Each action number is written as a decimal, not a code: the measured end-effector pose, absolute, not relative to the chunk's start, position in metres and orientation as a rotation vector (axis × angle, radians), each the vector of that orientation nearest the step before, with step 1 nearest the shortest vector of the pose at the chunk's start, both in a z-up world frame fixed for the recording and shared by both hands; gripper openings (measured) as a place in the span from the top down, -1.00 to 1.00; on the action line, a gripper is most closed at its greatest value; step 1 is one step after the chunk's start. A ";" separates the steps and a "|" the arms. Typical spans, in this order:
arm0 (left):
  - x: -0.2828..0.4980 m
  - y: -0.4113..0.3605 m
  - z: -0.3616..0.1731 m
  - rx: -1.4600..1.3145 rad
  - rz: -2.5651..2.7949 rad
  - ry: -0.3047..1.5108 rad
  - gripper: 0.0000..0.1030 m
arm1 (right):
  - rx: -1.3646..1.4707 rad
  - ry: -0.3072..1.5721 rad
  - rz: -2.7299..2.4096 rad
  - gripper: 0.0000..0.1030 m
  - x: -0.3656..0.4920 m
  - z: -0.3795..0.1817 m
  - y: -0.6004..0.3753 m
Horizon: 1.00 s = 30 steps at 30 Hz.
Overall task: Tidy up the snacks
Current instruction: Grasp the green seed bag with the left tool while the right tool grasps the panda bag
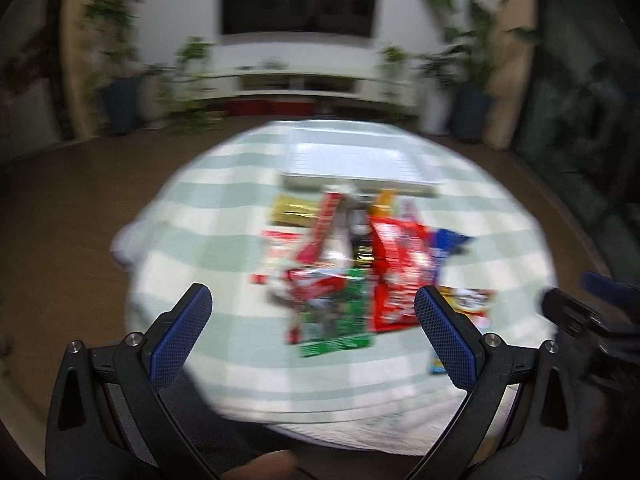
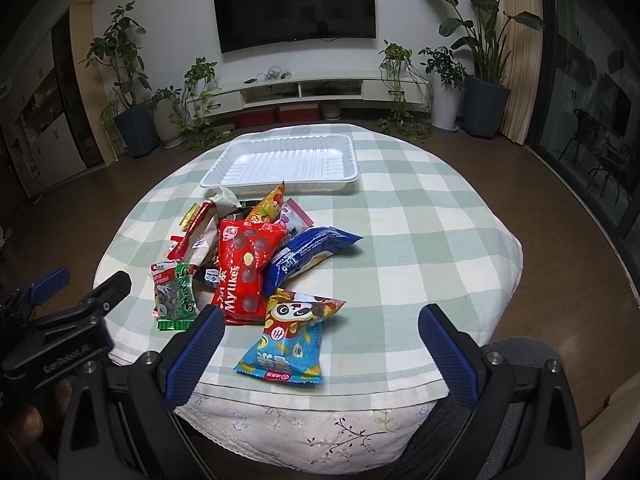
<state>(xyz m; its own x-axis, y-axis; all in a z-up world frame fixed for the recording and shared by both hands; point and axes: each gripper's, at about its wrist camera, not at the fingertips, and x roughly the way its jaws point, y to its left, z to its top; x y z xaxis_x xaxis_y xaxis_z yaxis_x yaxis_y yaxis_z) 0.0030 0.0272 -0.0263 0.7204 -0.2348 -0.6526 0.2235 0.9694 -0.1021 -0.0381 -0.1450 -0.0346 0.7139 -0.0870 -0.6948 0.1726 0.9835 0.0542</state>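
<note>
A pile of snack packets lies on the checked tablecloth (image 2: 420, 240): a red Mylikes bag (image 2: 244, 268), a blue Tipo pack (image 2: 308, 258), a green packet (image 2: 176, 298) and a panda packet (image 2: 292, 340) nearest me. An empty white tray (image 2: 284, 160) stands behind the pile. My right gripper (image 2: 322, 320) is open above the panda packet, holding nothing. My left gripper (image 1: 314, 300) is open over the near table edge, with the green packet (image 1: 334, 316) and red bag (image 1: 400, 268) between its fingers; that view is blurred. The tray (image 1: 348, 160) shows beyond.
The left gripper's body (image 2: 68, 320) shows at the left of the right wrist view. The right gripper's body (image 1: 588, 312) shows at the right of the left wrist view. Beyond the round table are a TV stand (image 2: 304, 92), potted plants (image 2: 132, 120) and brown floor.
</note>
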 end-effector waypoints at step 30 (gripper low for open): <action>0.095 0.011 -0.116 -0.036 -0.252 1.051 0.15 | 0.216 0.935 -0.086 -0.83 0.014 -0.093 -0.169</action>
